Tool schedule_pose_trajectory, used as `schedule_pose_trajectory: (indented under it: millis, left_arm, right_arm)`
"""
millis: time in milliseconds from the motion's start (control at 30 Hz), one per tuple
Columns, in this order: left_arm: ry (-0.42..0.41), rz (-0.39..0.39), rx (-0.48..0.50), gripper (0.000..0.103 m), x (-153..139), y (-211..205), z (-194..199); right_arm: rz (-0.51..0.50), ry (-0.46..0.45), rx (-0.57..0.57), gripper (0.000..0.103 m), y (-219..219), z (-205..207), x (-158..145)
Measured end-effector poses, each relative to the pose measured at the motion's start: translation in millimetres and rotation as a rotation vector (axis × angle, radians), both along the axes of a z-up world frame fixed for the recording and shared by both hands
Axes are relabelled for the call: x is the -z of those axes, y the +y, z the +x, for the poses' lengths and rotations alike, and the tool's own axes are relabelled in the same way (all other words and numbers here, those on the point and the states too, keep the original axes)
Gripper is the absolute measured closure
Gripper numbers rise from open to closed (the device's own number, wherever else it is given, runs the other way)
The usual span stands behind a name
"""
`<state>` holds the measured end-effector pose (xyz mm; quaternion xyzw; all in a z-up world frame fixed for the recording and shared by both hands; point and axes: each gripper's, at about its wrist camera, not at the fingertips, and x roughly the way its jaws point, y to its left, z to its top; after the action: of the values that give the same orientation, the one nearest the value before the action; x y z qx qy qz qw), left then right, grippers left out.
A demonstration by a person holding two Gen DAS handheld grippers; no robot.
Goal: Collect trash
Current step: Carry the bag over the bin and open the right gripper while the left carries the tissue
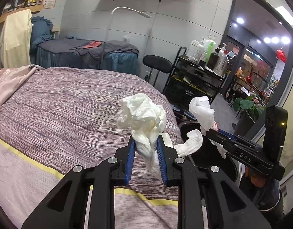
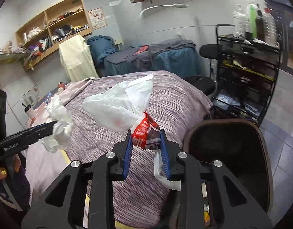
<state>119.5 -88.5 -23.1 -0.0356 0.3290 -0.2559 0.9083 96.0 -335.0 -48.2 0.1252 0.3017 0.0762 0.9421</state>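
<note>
My left gripper (image 1: 145,140) is shut on a crumpled white tissue wad (image 1: 143,112) and holds it above the striped purple bedcover (image 1: 60,105); it shows at the left of the right wrist view (image 2: 59,131). My right gripper (image 2: 145,133) is shut on a white plastic bag with red print (image 2: 119,105), held above the bed's right edge. That bag and gripper show at the right in the left wrist view (image 1: 201,110). A dark open trash bin (image 2: 228,150) stands on the floor just right of the bed, below my right gripper.
A black wire cart (image 2: 247,72) with bottles stands beyond the bin, with a black stool (image 2: 211,51) beside it. A second bed with blue covers (image 2: 152,57) lies behind. Wooden shelves (image 2: 51,28) hang on the wall. A doorway (image 1: 260,57) opens at the right.
</note>
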Motion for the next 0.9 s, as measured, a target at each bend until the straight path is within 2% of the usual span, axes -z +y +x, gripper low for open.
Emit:
schedule_pose_trajectory:
  millis: [367, 833, 900]
  left_arm:
    - [0.007, 0.017, 0.103, 0.08, 5, -44, -17]
    - [0.015, 0.041, 0.182, 0.08, 11, -79, -26]
    - [0.02, 0.044, 0.19, 0.08, 13, -83, -26]
  right_arm:
    - [0.022, 0.064, 0.148, 0.075, -45, -25, 29]
    - [0.055, 0.198, 0.308, 0.074, -85, -30, 78]
    - [0.051, 0.216, 0.331, 0.071, -88, -29, 84]
